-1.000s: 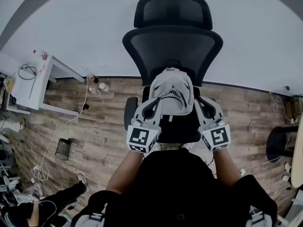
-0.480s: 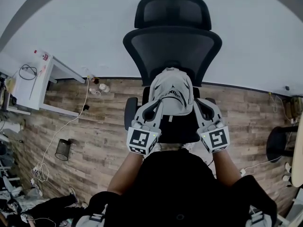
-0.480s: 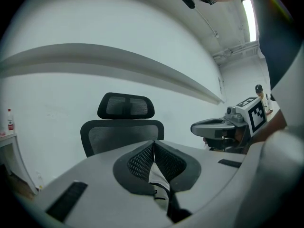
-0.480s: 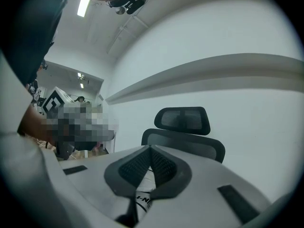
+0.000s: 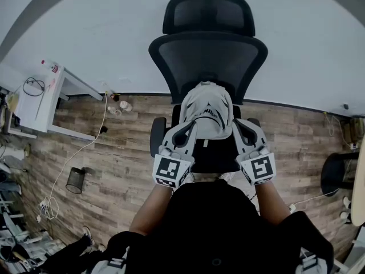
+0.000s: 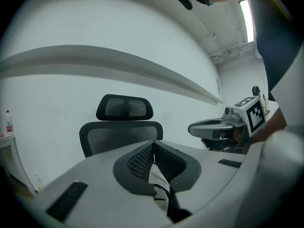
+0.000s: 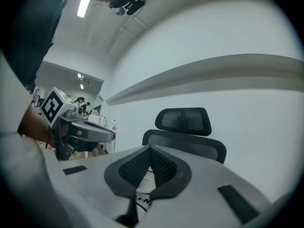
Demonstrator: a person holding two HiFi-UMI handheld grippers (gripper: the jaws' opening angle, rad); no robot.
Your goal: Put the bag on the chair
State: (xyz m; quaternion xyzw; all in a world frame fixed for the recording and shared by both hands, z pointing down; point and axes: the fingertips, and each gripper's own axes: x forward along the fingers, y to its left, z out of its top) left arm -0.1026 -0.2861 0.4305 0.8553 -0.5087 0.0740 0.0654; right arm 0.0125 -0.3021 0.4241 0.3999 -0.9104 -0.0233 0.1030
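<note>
A pale grey bag (image 5: pixel 206 110) with dark print hangs in front of the black mesh office chair (image 5: pixel 208 56), above its seat (image 5: pixel 215 156). My left gripper (image 5: pixel 183 131) holds the bag's left side and my right gripper (image 5: pixel 240 129) its right side. In the left gripper view the jaws (image 6: pixel 153 148) are shut on a strip of the bag's fabric (image 6: pixel 159 182), with the chair (image 6: pixel 121 132) just beyond. The right gripper view shows its jaws (image 7: pixel 150 151) shut on printed bag fabric (image 7: pixel 141 198), the chair (image 7: pixel 190 127) straight ahead.
A white desk (image 5: pixel 51 104) with a bottle stands at the left on the wood floor, with a cable and a small black bin (image 5: pixel 75 180) near it. A person's legs (image 5: pixel 68 256) show at the bottom left. Another dark chair (image 5: pixel 336 173) is at the right edge.
My right gripper has drawn slightly inward and back. The bag has barely shifted. The person at the bottom left has moved further out of the picture.
</note>
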